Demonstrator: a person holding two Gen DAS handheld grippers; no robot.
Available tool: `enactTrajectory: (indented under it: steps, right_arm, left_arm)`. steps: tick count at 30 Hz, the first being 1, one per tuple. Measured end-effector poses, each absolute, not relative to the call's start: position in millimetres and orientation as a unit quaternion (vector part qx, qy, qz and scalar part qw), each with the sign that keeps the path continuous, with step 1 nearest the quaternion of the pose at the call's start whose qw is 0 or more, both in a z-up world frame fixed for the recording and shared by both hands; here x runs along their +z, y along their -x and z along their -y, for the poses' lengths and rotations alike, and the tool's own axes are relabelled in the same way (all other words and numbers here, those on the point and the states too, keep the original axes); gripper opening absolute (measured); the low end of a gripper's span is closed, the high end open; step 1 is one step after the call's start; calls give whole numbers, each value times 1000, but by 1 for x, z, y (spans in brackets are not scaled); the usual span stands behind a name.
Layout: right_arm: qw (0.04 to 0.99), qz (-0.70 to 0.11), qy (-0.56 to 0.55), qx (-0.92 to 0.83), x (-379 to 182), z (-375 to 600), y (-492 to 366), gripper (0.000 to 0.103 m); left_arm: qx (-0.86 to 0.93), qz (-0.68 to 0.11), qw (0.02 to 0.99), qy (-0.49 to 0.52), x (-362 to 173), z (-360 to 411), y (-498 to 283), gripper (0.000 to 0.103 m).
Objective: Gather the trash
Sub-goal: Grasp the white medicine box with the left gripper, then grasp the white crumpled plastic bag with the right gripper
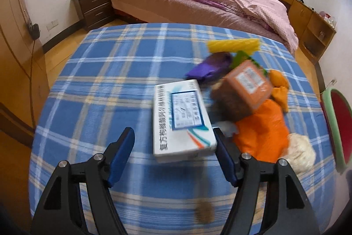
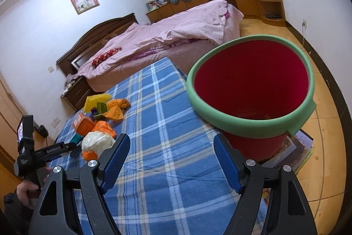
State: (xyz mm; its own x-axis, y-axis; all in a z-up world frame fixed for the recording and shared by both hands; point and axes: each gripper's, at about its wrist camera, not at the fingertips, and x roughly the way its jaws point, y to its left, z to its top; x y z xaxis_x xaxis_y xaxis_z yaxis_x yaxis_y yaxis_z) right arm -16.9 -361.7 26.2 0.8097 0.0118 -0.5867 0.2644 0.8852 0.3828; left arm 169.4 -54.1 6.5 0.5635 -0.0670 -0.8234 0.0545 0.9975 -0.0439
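My left claw [image 1: 173, 142] stands wide with nothing gripped; the white medicine box [image 1: 180, 118] lies flat on the blue plaid surface [image 1: 99, 80], its near right corner just beside the right blue pad, though I cannot tell whether they touch. Behind the box sits a blurred heap: orange carton [image 1: 250, 85], orange plastic bag [image 1: 264, 131], crumpled white wad [image 1: 301, 151], purple wrapper [image 1: 211, 67], yellow ribbed piece [image 1: 233, 45]. My right claw [image 2: 171, 151] is also wide and empty, over bare cloth. The red bin [image 2: 253, 85] with its green rim stands just beyond the surface's right edge, upright, mouth open toward me. A hand [image 2: 26, 191] grips the left rig's handle at lower left.
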Motion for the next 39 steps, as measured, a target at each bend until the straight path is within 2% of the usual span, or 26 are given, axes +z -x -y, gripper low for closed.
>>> enactTrajectory:
  steps: [9,14,16,18,19,21,24,28,37,38,39]
  right_arm:
    - [921,-309,-227,-68,26,354,13,79]
    - [921,-313,-219,-76,29,341,7,79]
    - [924,-308,-214,-74,31,334,3,83]
    - [929,-299,-205,-72,33,326,0,85]
    - [932,-296,-197,-73,34,321,-3,89]
    - [935,-296,-183,-72,36,311,-11,95]
    - [934,-308,-169,-63,34,295,-26,95]
    - [919,-365,-145,-29,25,273,-51,95]
    - [907,-395,-147,15,10,244,-88,95]
    - [906,-394,-151,19,9,243,-90,95]
    - [906,-392,-157,24,7,242,-94,85]
  left_arm:
    - [-48,-470,881,30,11,17,-175,72]
    - [-55,-467,883,7,2,20,-178,71]
    - [-56,-466,883,2,-4,19,-178,71]
    - [-68,-468,881,9,-8,15,-180,66]
    - [-76,-467,881,15,-10,13,-180,61]
    - [-87,-454,887,22,-9,9,-179,61]
    - [-99,-441,891,42,-11,4,-179,60]
    - [-108,-427,895,70,-9,-3,-177,58]
    - [-134,-391,905,99,7,-8,-167,58]
    - [-133,-391,905,101,7,-9,-167,58]
    - [-133,-392,905,103,7,-9,-168,58]
